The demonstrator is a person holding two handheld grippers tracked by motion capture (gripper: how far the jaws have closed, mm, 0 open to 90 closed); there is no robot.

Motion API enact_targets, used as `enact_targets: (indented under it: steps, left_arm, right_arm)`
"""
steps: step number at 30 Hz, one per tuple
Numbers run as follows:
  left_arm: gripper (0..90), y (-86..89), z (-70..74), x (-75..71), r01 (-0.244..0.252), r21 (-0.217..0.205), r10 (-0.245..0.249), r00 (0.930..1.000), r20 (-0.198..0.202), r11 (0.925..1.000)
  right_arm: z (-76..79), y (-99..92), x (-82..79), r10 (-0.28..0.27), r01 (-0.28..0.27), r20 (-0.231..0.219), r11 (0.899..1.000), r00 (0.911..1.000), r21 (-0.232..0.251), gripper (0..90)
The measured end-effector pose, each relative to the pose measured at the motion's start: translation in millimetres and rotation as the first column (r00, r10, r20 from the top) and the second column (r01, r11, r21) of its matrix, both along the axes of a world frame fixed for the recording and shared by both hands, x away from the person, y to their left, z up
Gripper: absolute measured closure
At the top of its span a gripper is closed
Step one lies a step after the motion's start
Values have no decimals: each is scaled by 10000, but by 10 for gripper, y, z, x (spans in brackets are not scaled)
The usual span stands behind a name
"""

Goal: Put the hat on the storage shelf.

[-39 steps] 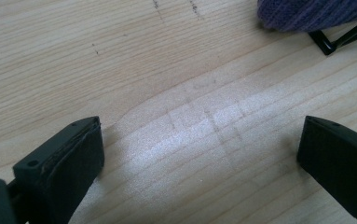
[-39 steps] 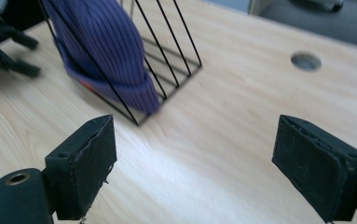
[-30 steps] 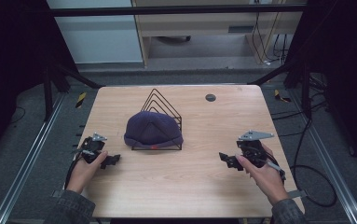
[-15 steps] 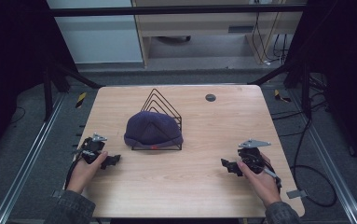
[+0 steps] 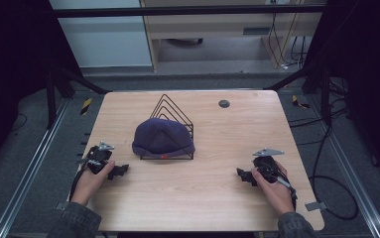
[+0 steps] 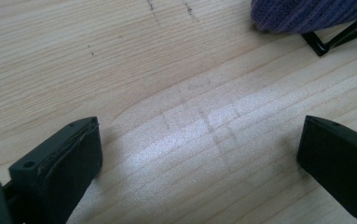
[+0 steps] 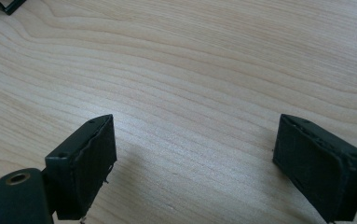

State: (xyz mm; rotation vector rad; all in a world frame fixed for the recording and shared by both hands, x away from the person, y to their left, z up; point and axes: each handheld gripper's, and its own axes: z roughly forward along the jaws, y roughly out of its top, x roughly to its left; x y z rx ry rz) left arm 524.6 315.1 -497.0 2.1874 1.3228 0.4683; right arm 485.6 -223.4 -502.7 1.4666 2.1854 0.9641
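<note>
In the high view, the purple knit hat [image 5: 163, 139] lies in the middle of the frame, draped on the black wire rack [image 5: 170, 110] that stands on the wooden table [image 5: 202, 198]. The left gripper [image 5: 119, 171] rests at the lower left of the frame and the right gripper [image 5: 242, 174] at the lower right, both well apart from the hat. In each gripper view the jaws stand wide apart above bare wood and hold nothing; the hat's edge appears in the upper right corner of the left gripper view.

dark blue knitted beanie [image 5: 163, 139] draped over black wire triangular rack [image 5: 170, 115], mid light wooden table [image 5: 197, 193]; left gripper [image 5: 119, 171] and right gripper [image 5: 240, 174] resting near front corners.
</note>
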Motion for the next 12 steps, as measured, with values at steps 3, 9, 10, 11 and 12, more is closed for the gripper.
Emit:
enact_targets:
  steps: [3,9,10,11,12]
  left_arm:
    - [0,-2,2,9,65,32,-65,10000,-3,10000]
    - [0,-7,4,13,104,11,-104,9999,-57,9999]
    - [0,-7,5,13,114,19,-113,9999,-61,9999]
    - [0,-8,5,13,122,20,-122,9999,-61,9999]
    - [0,-9,4,12,117,16,-117,9999,-59,9999]
  right_arm:
    - [-16,2,-22,73,-70,205,9999,9998,-149,127]
    - [-73,43,-107,148,-97,785,9978,9968,-652,119]
    - [-78,41,-111,151,-95,843,9978,9963,-659,117]
    - [-87,43,-116,114,-56,930,9980,9956,-627,113]
    - [-92,45,-123,83,-23,979,9982,9952,-607,113]
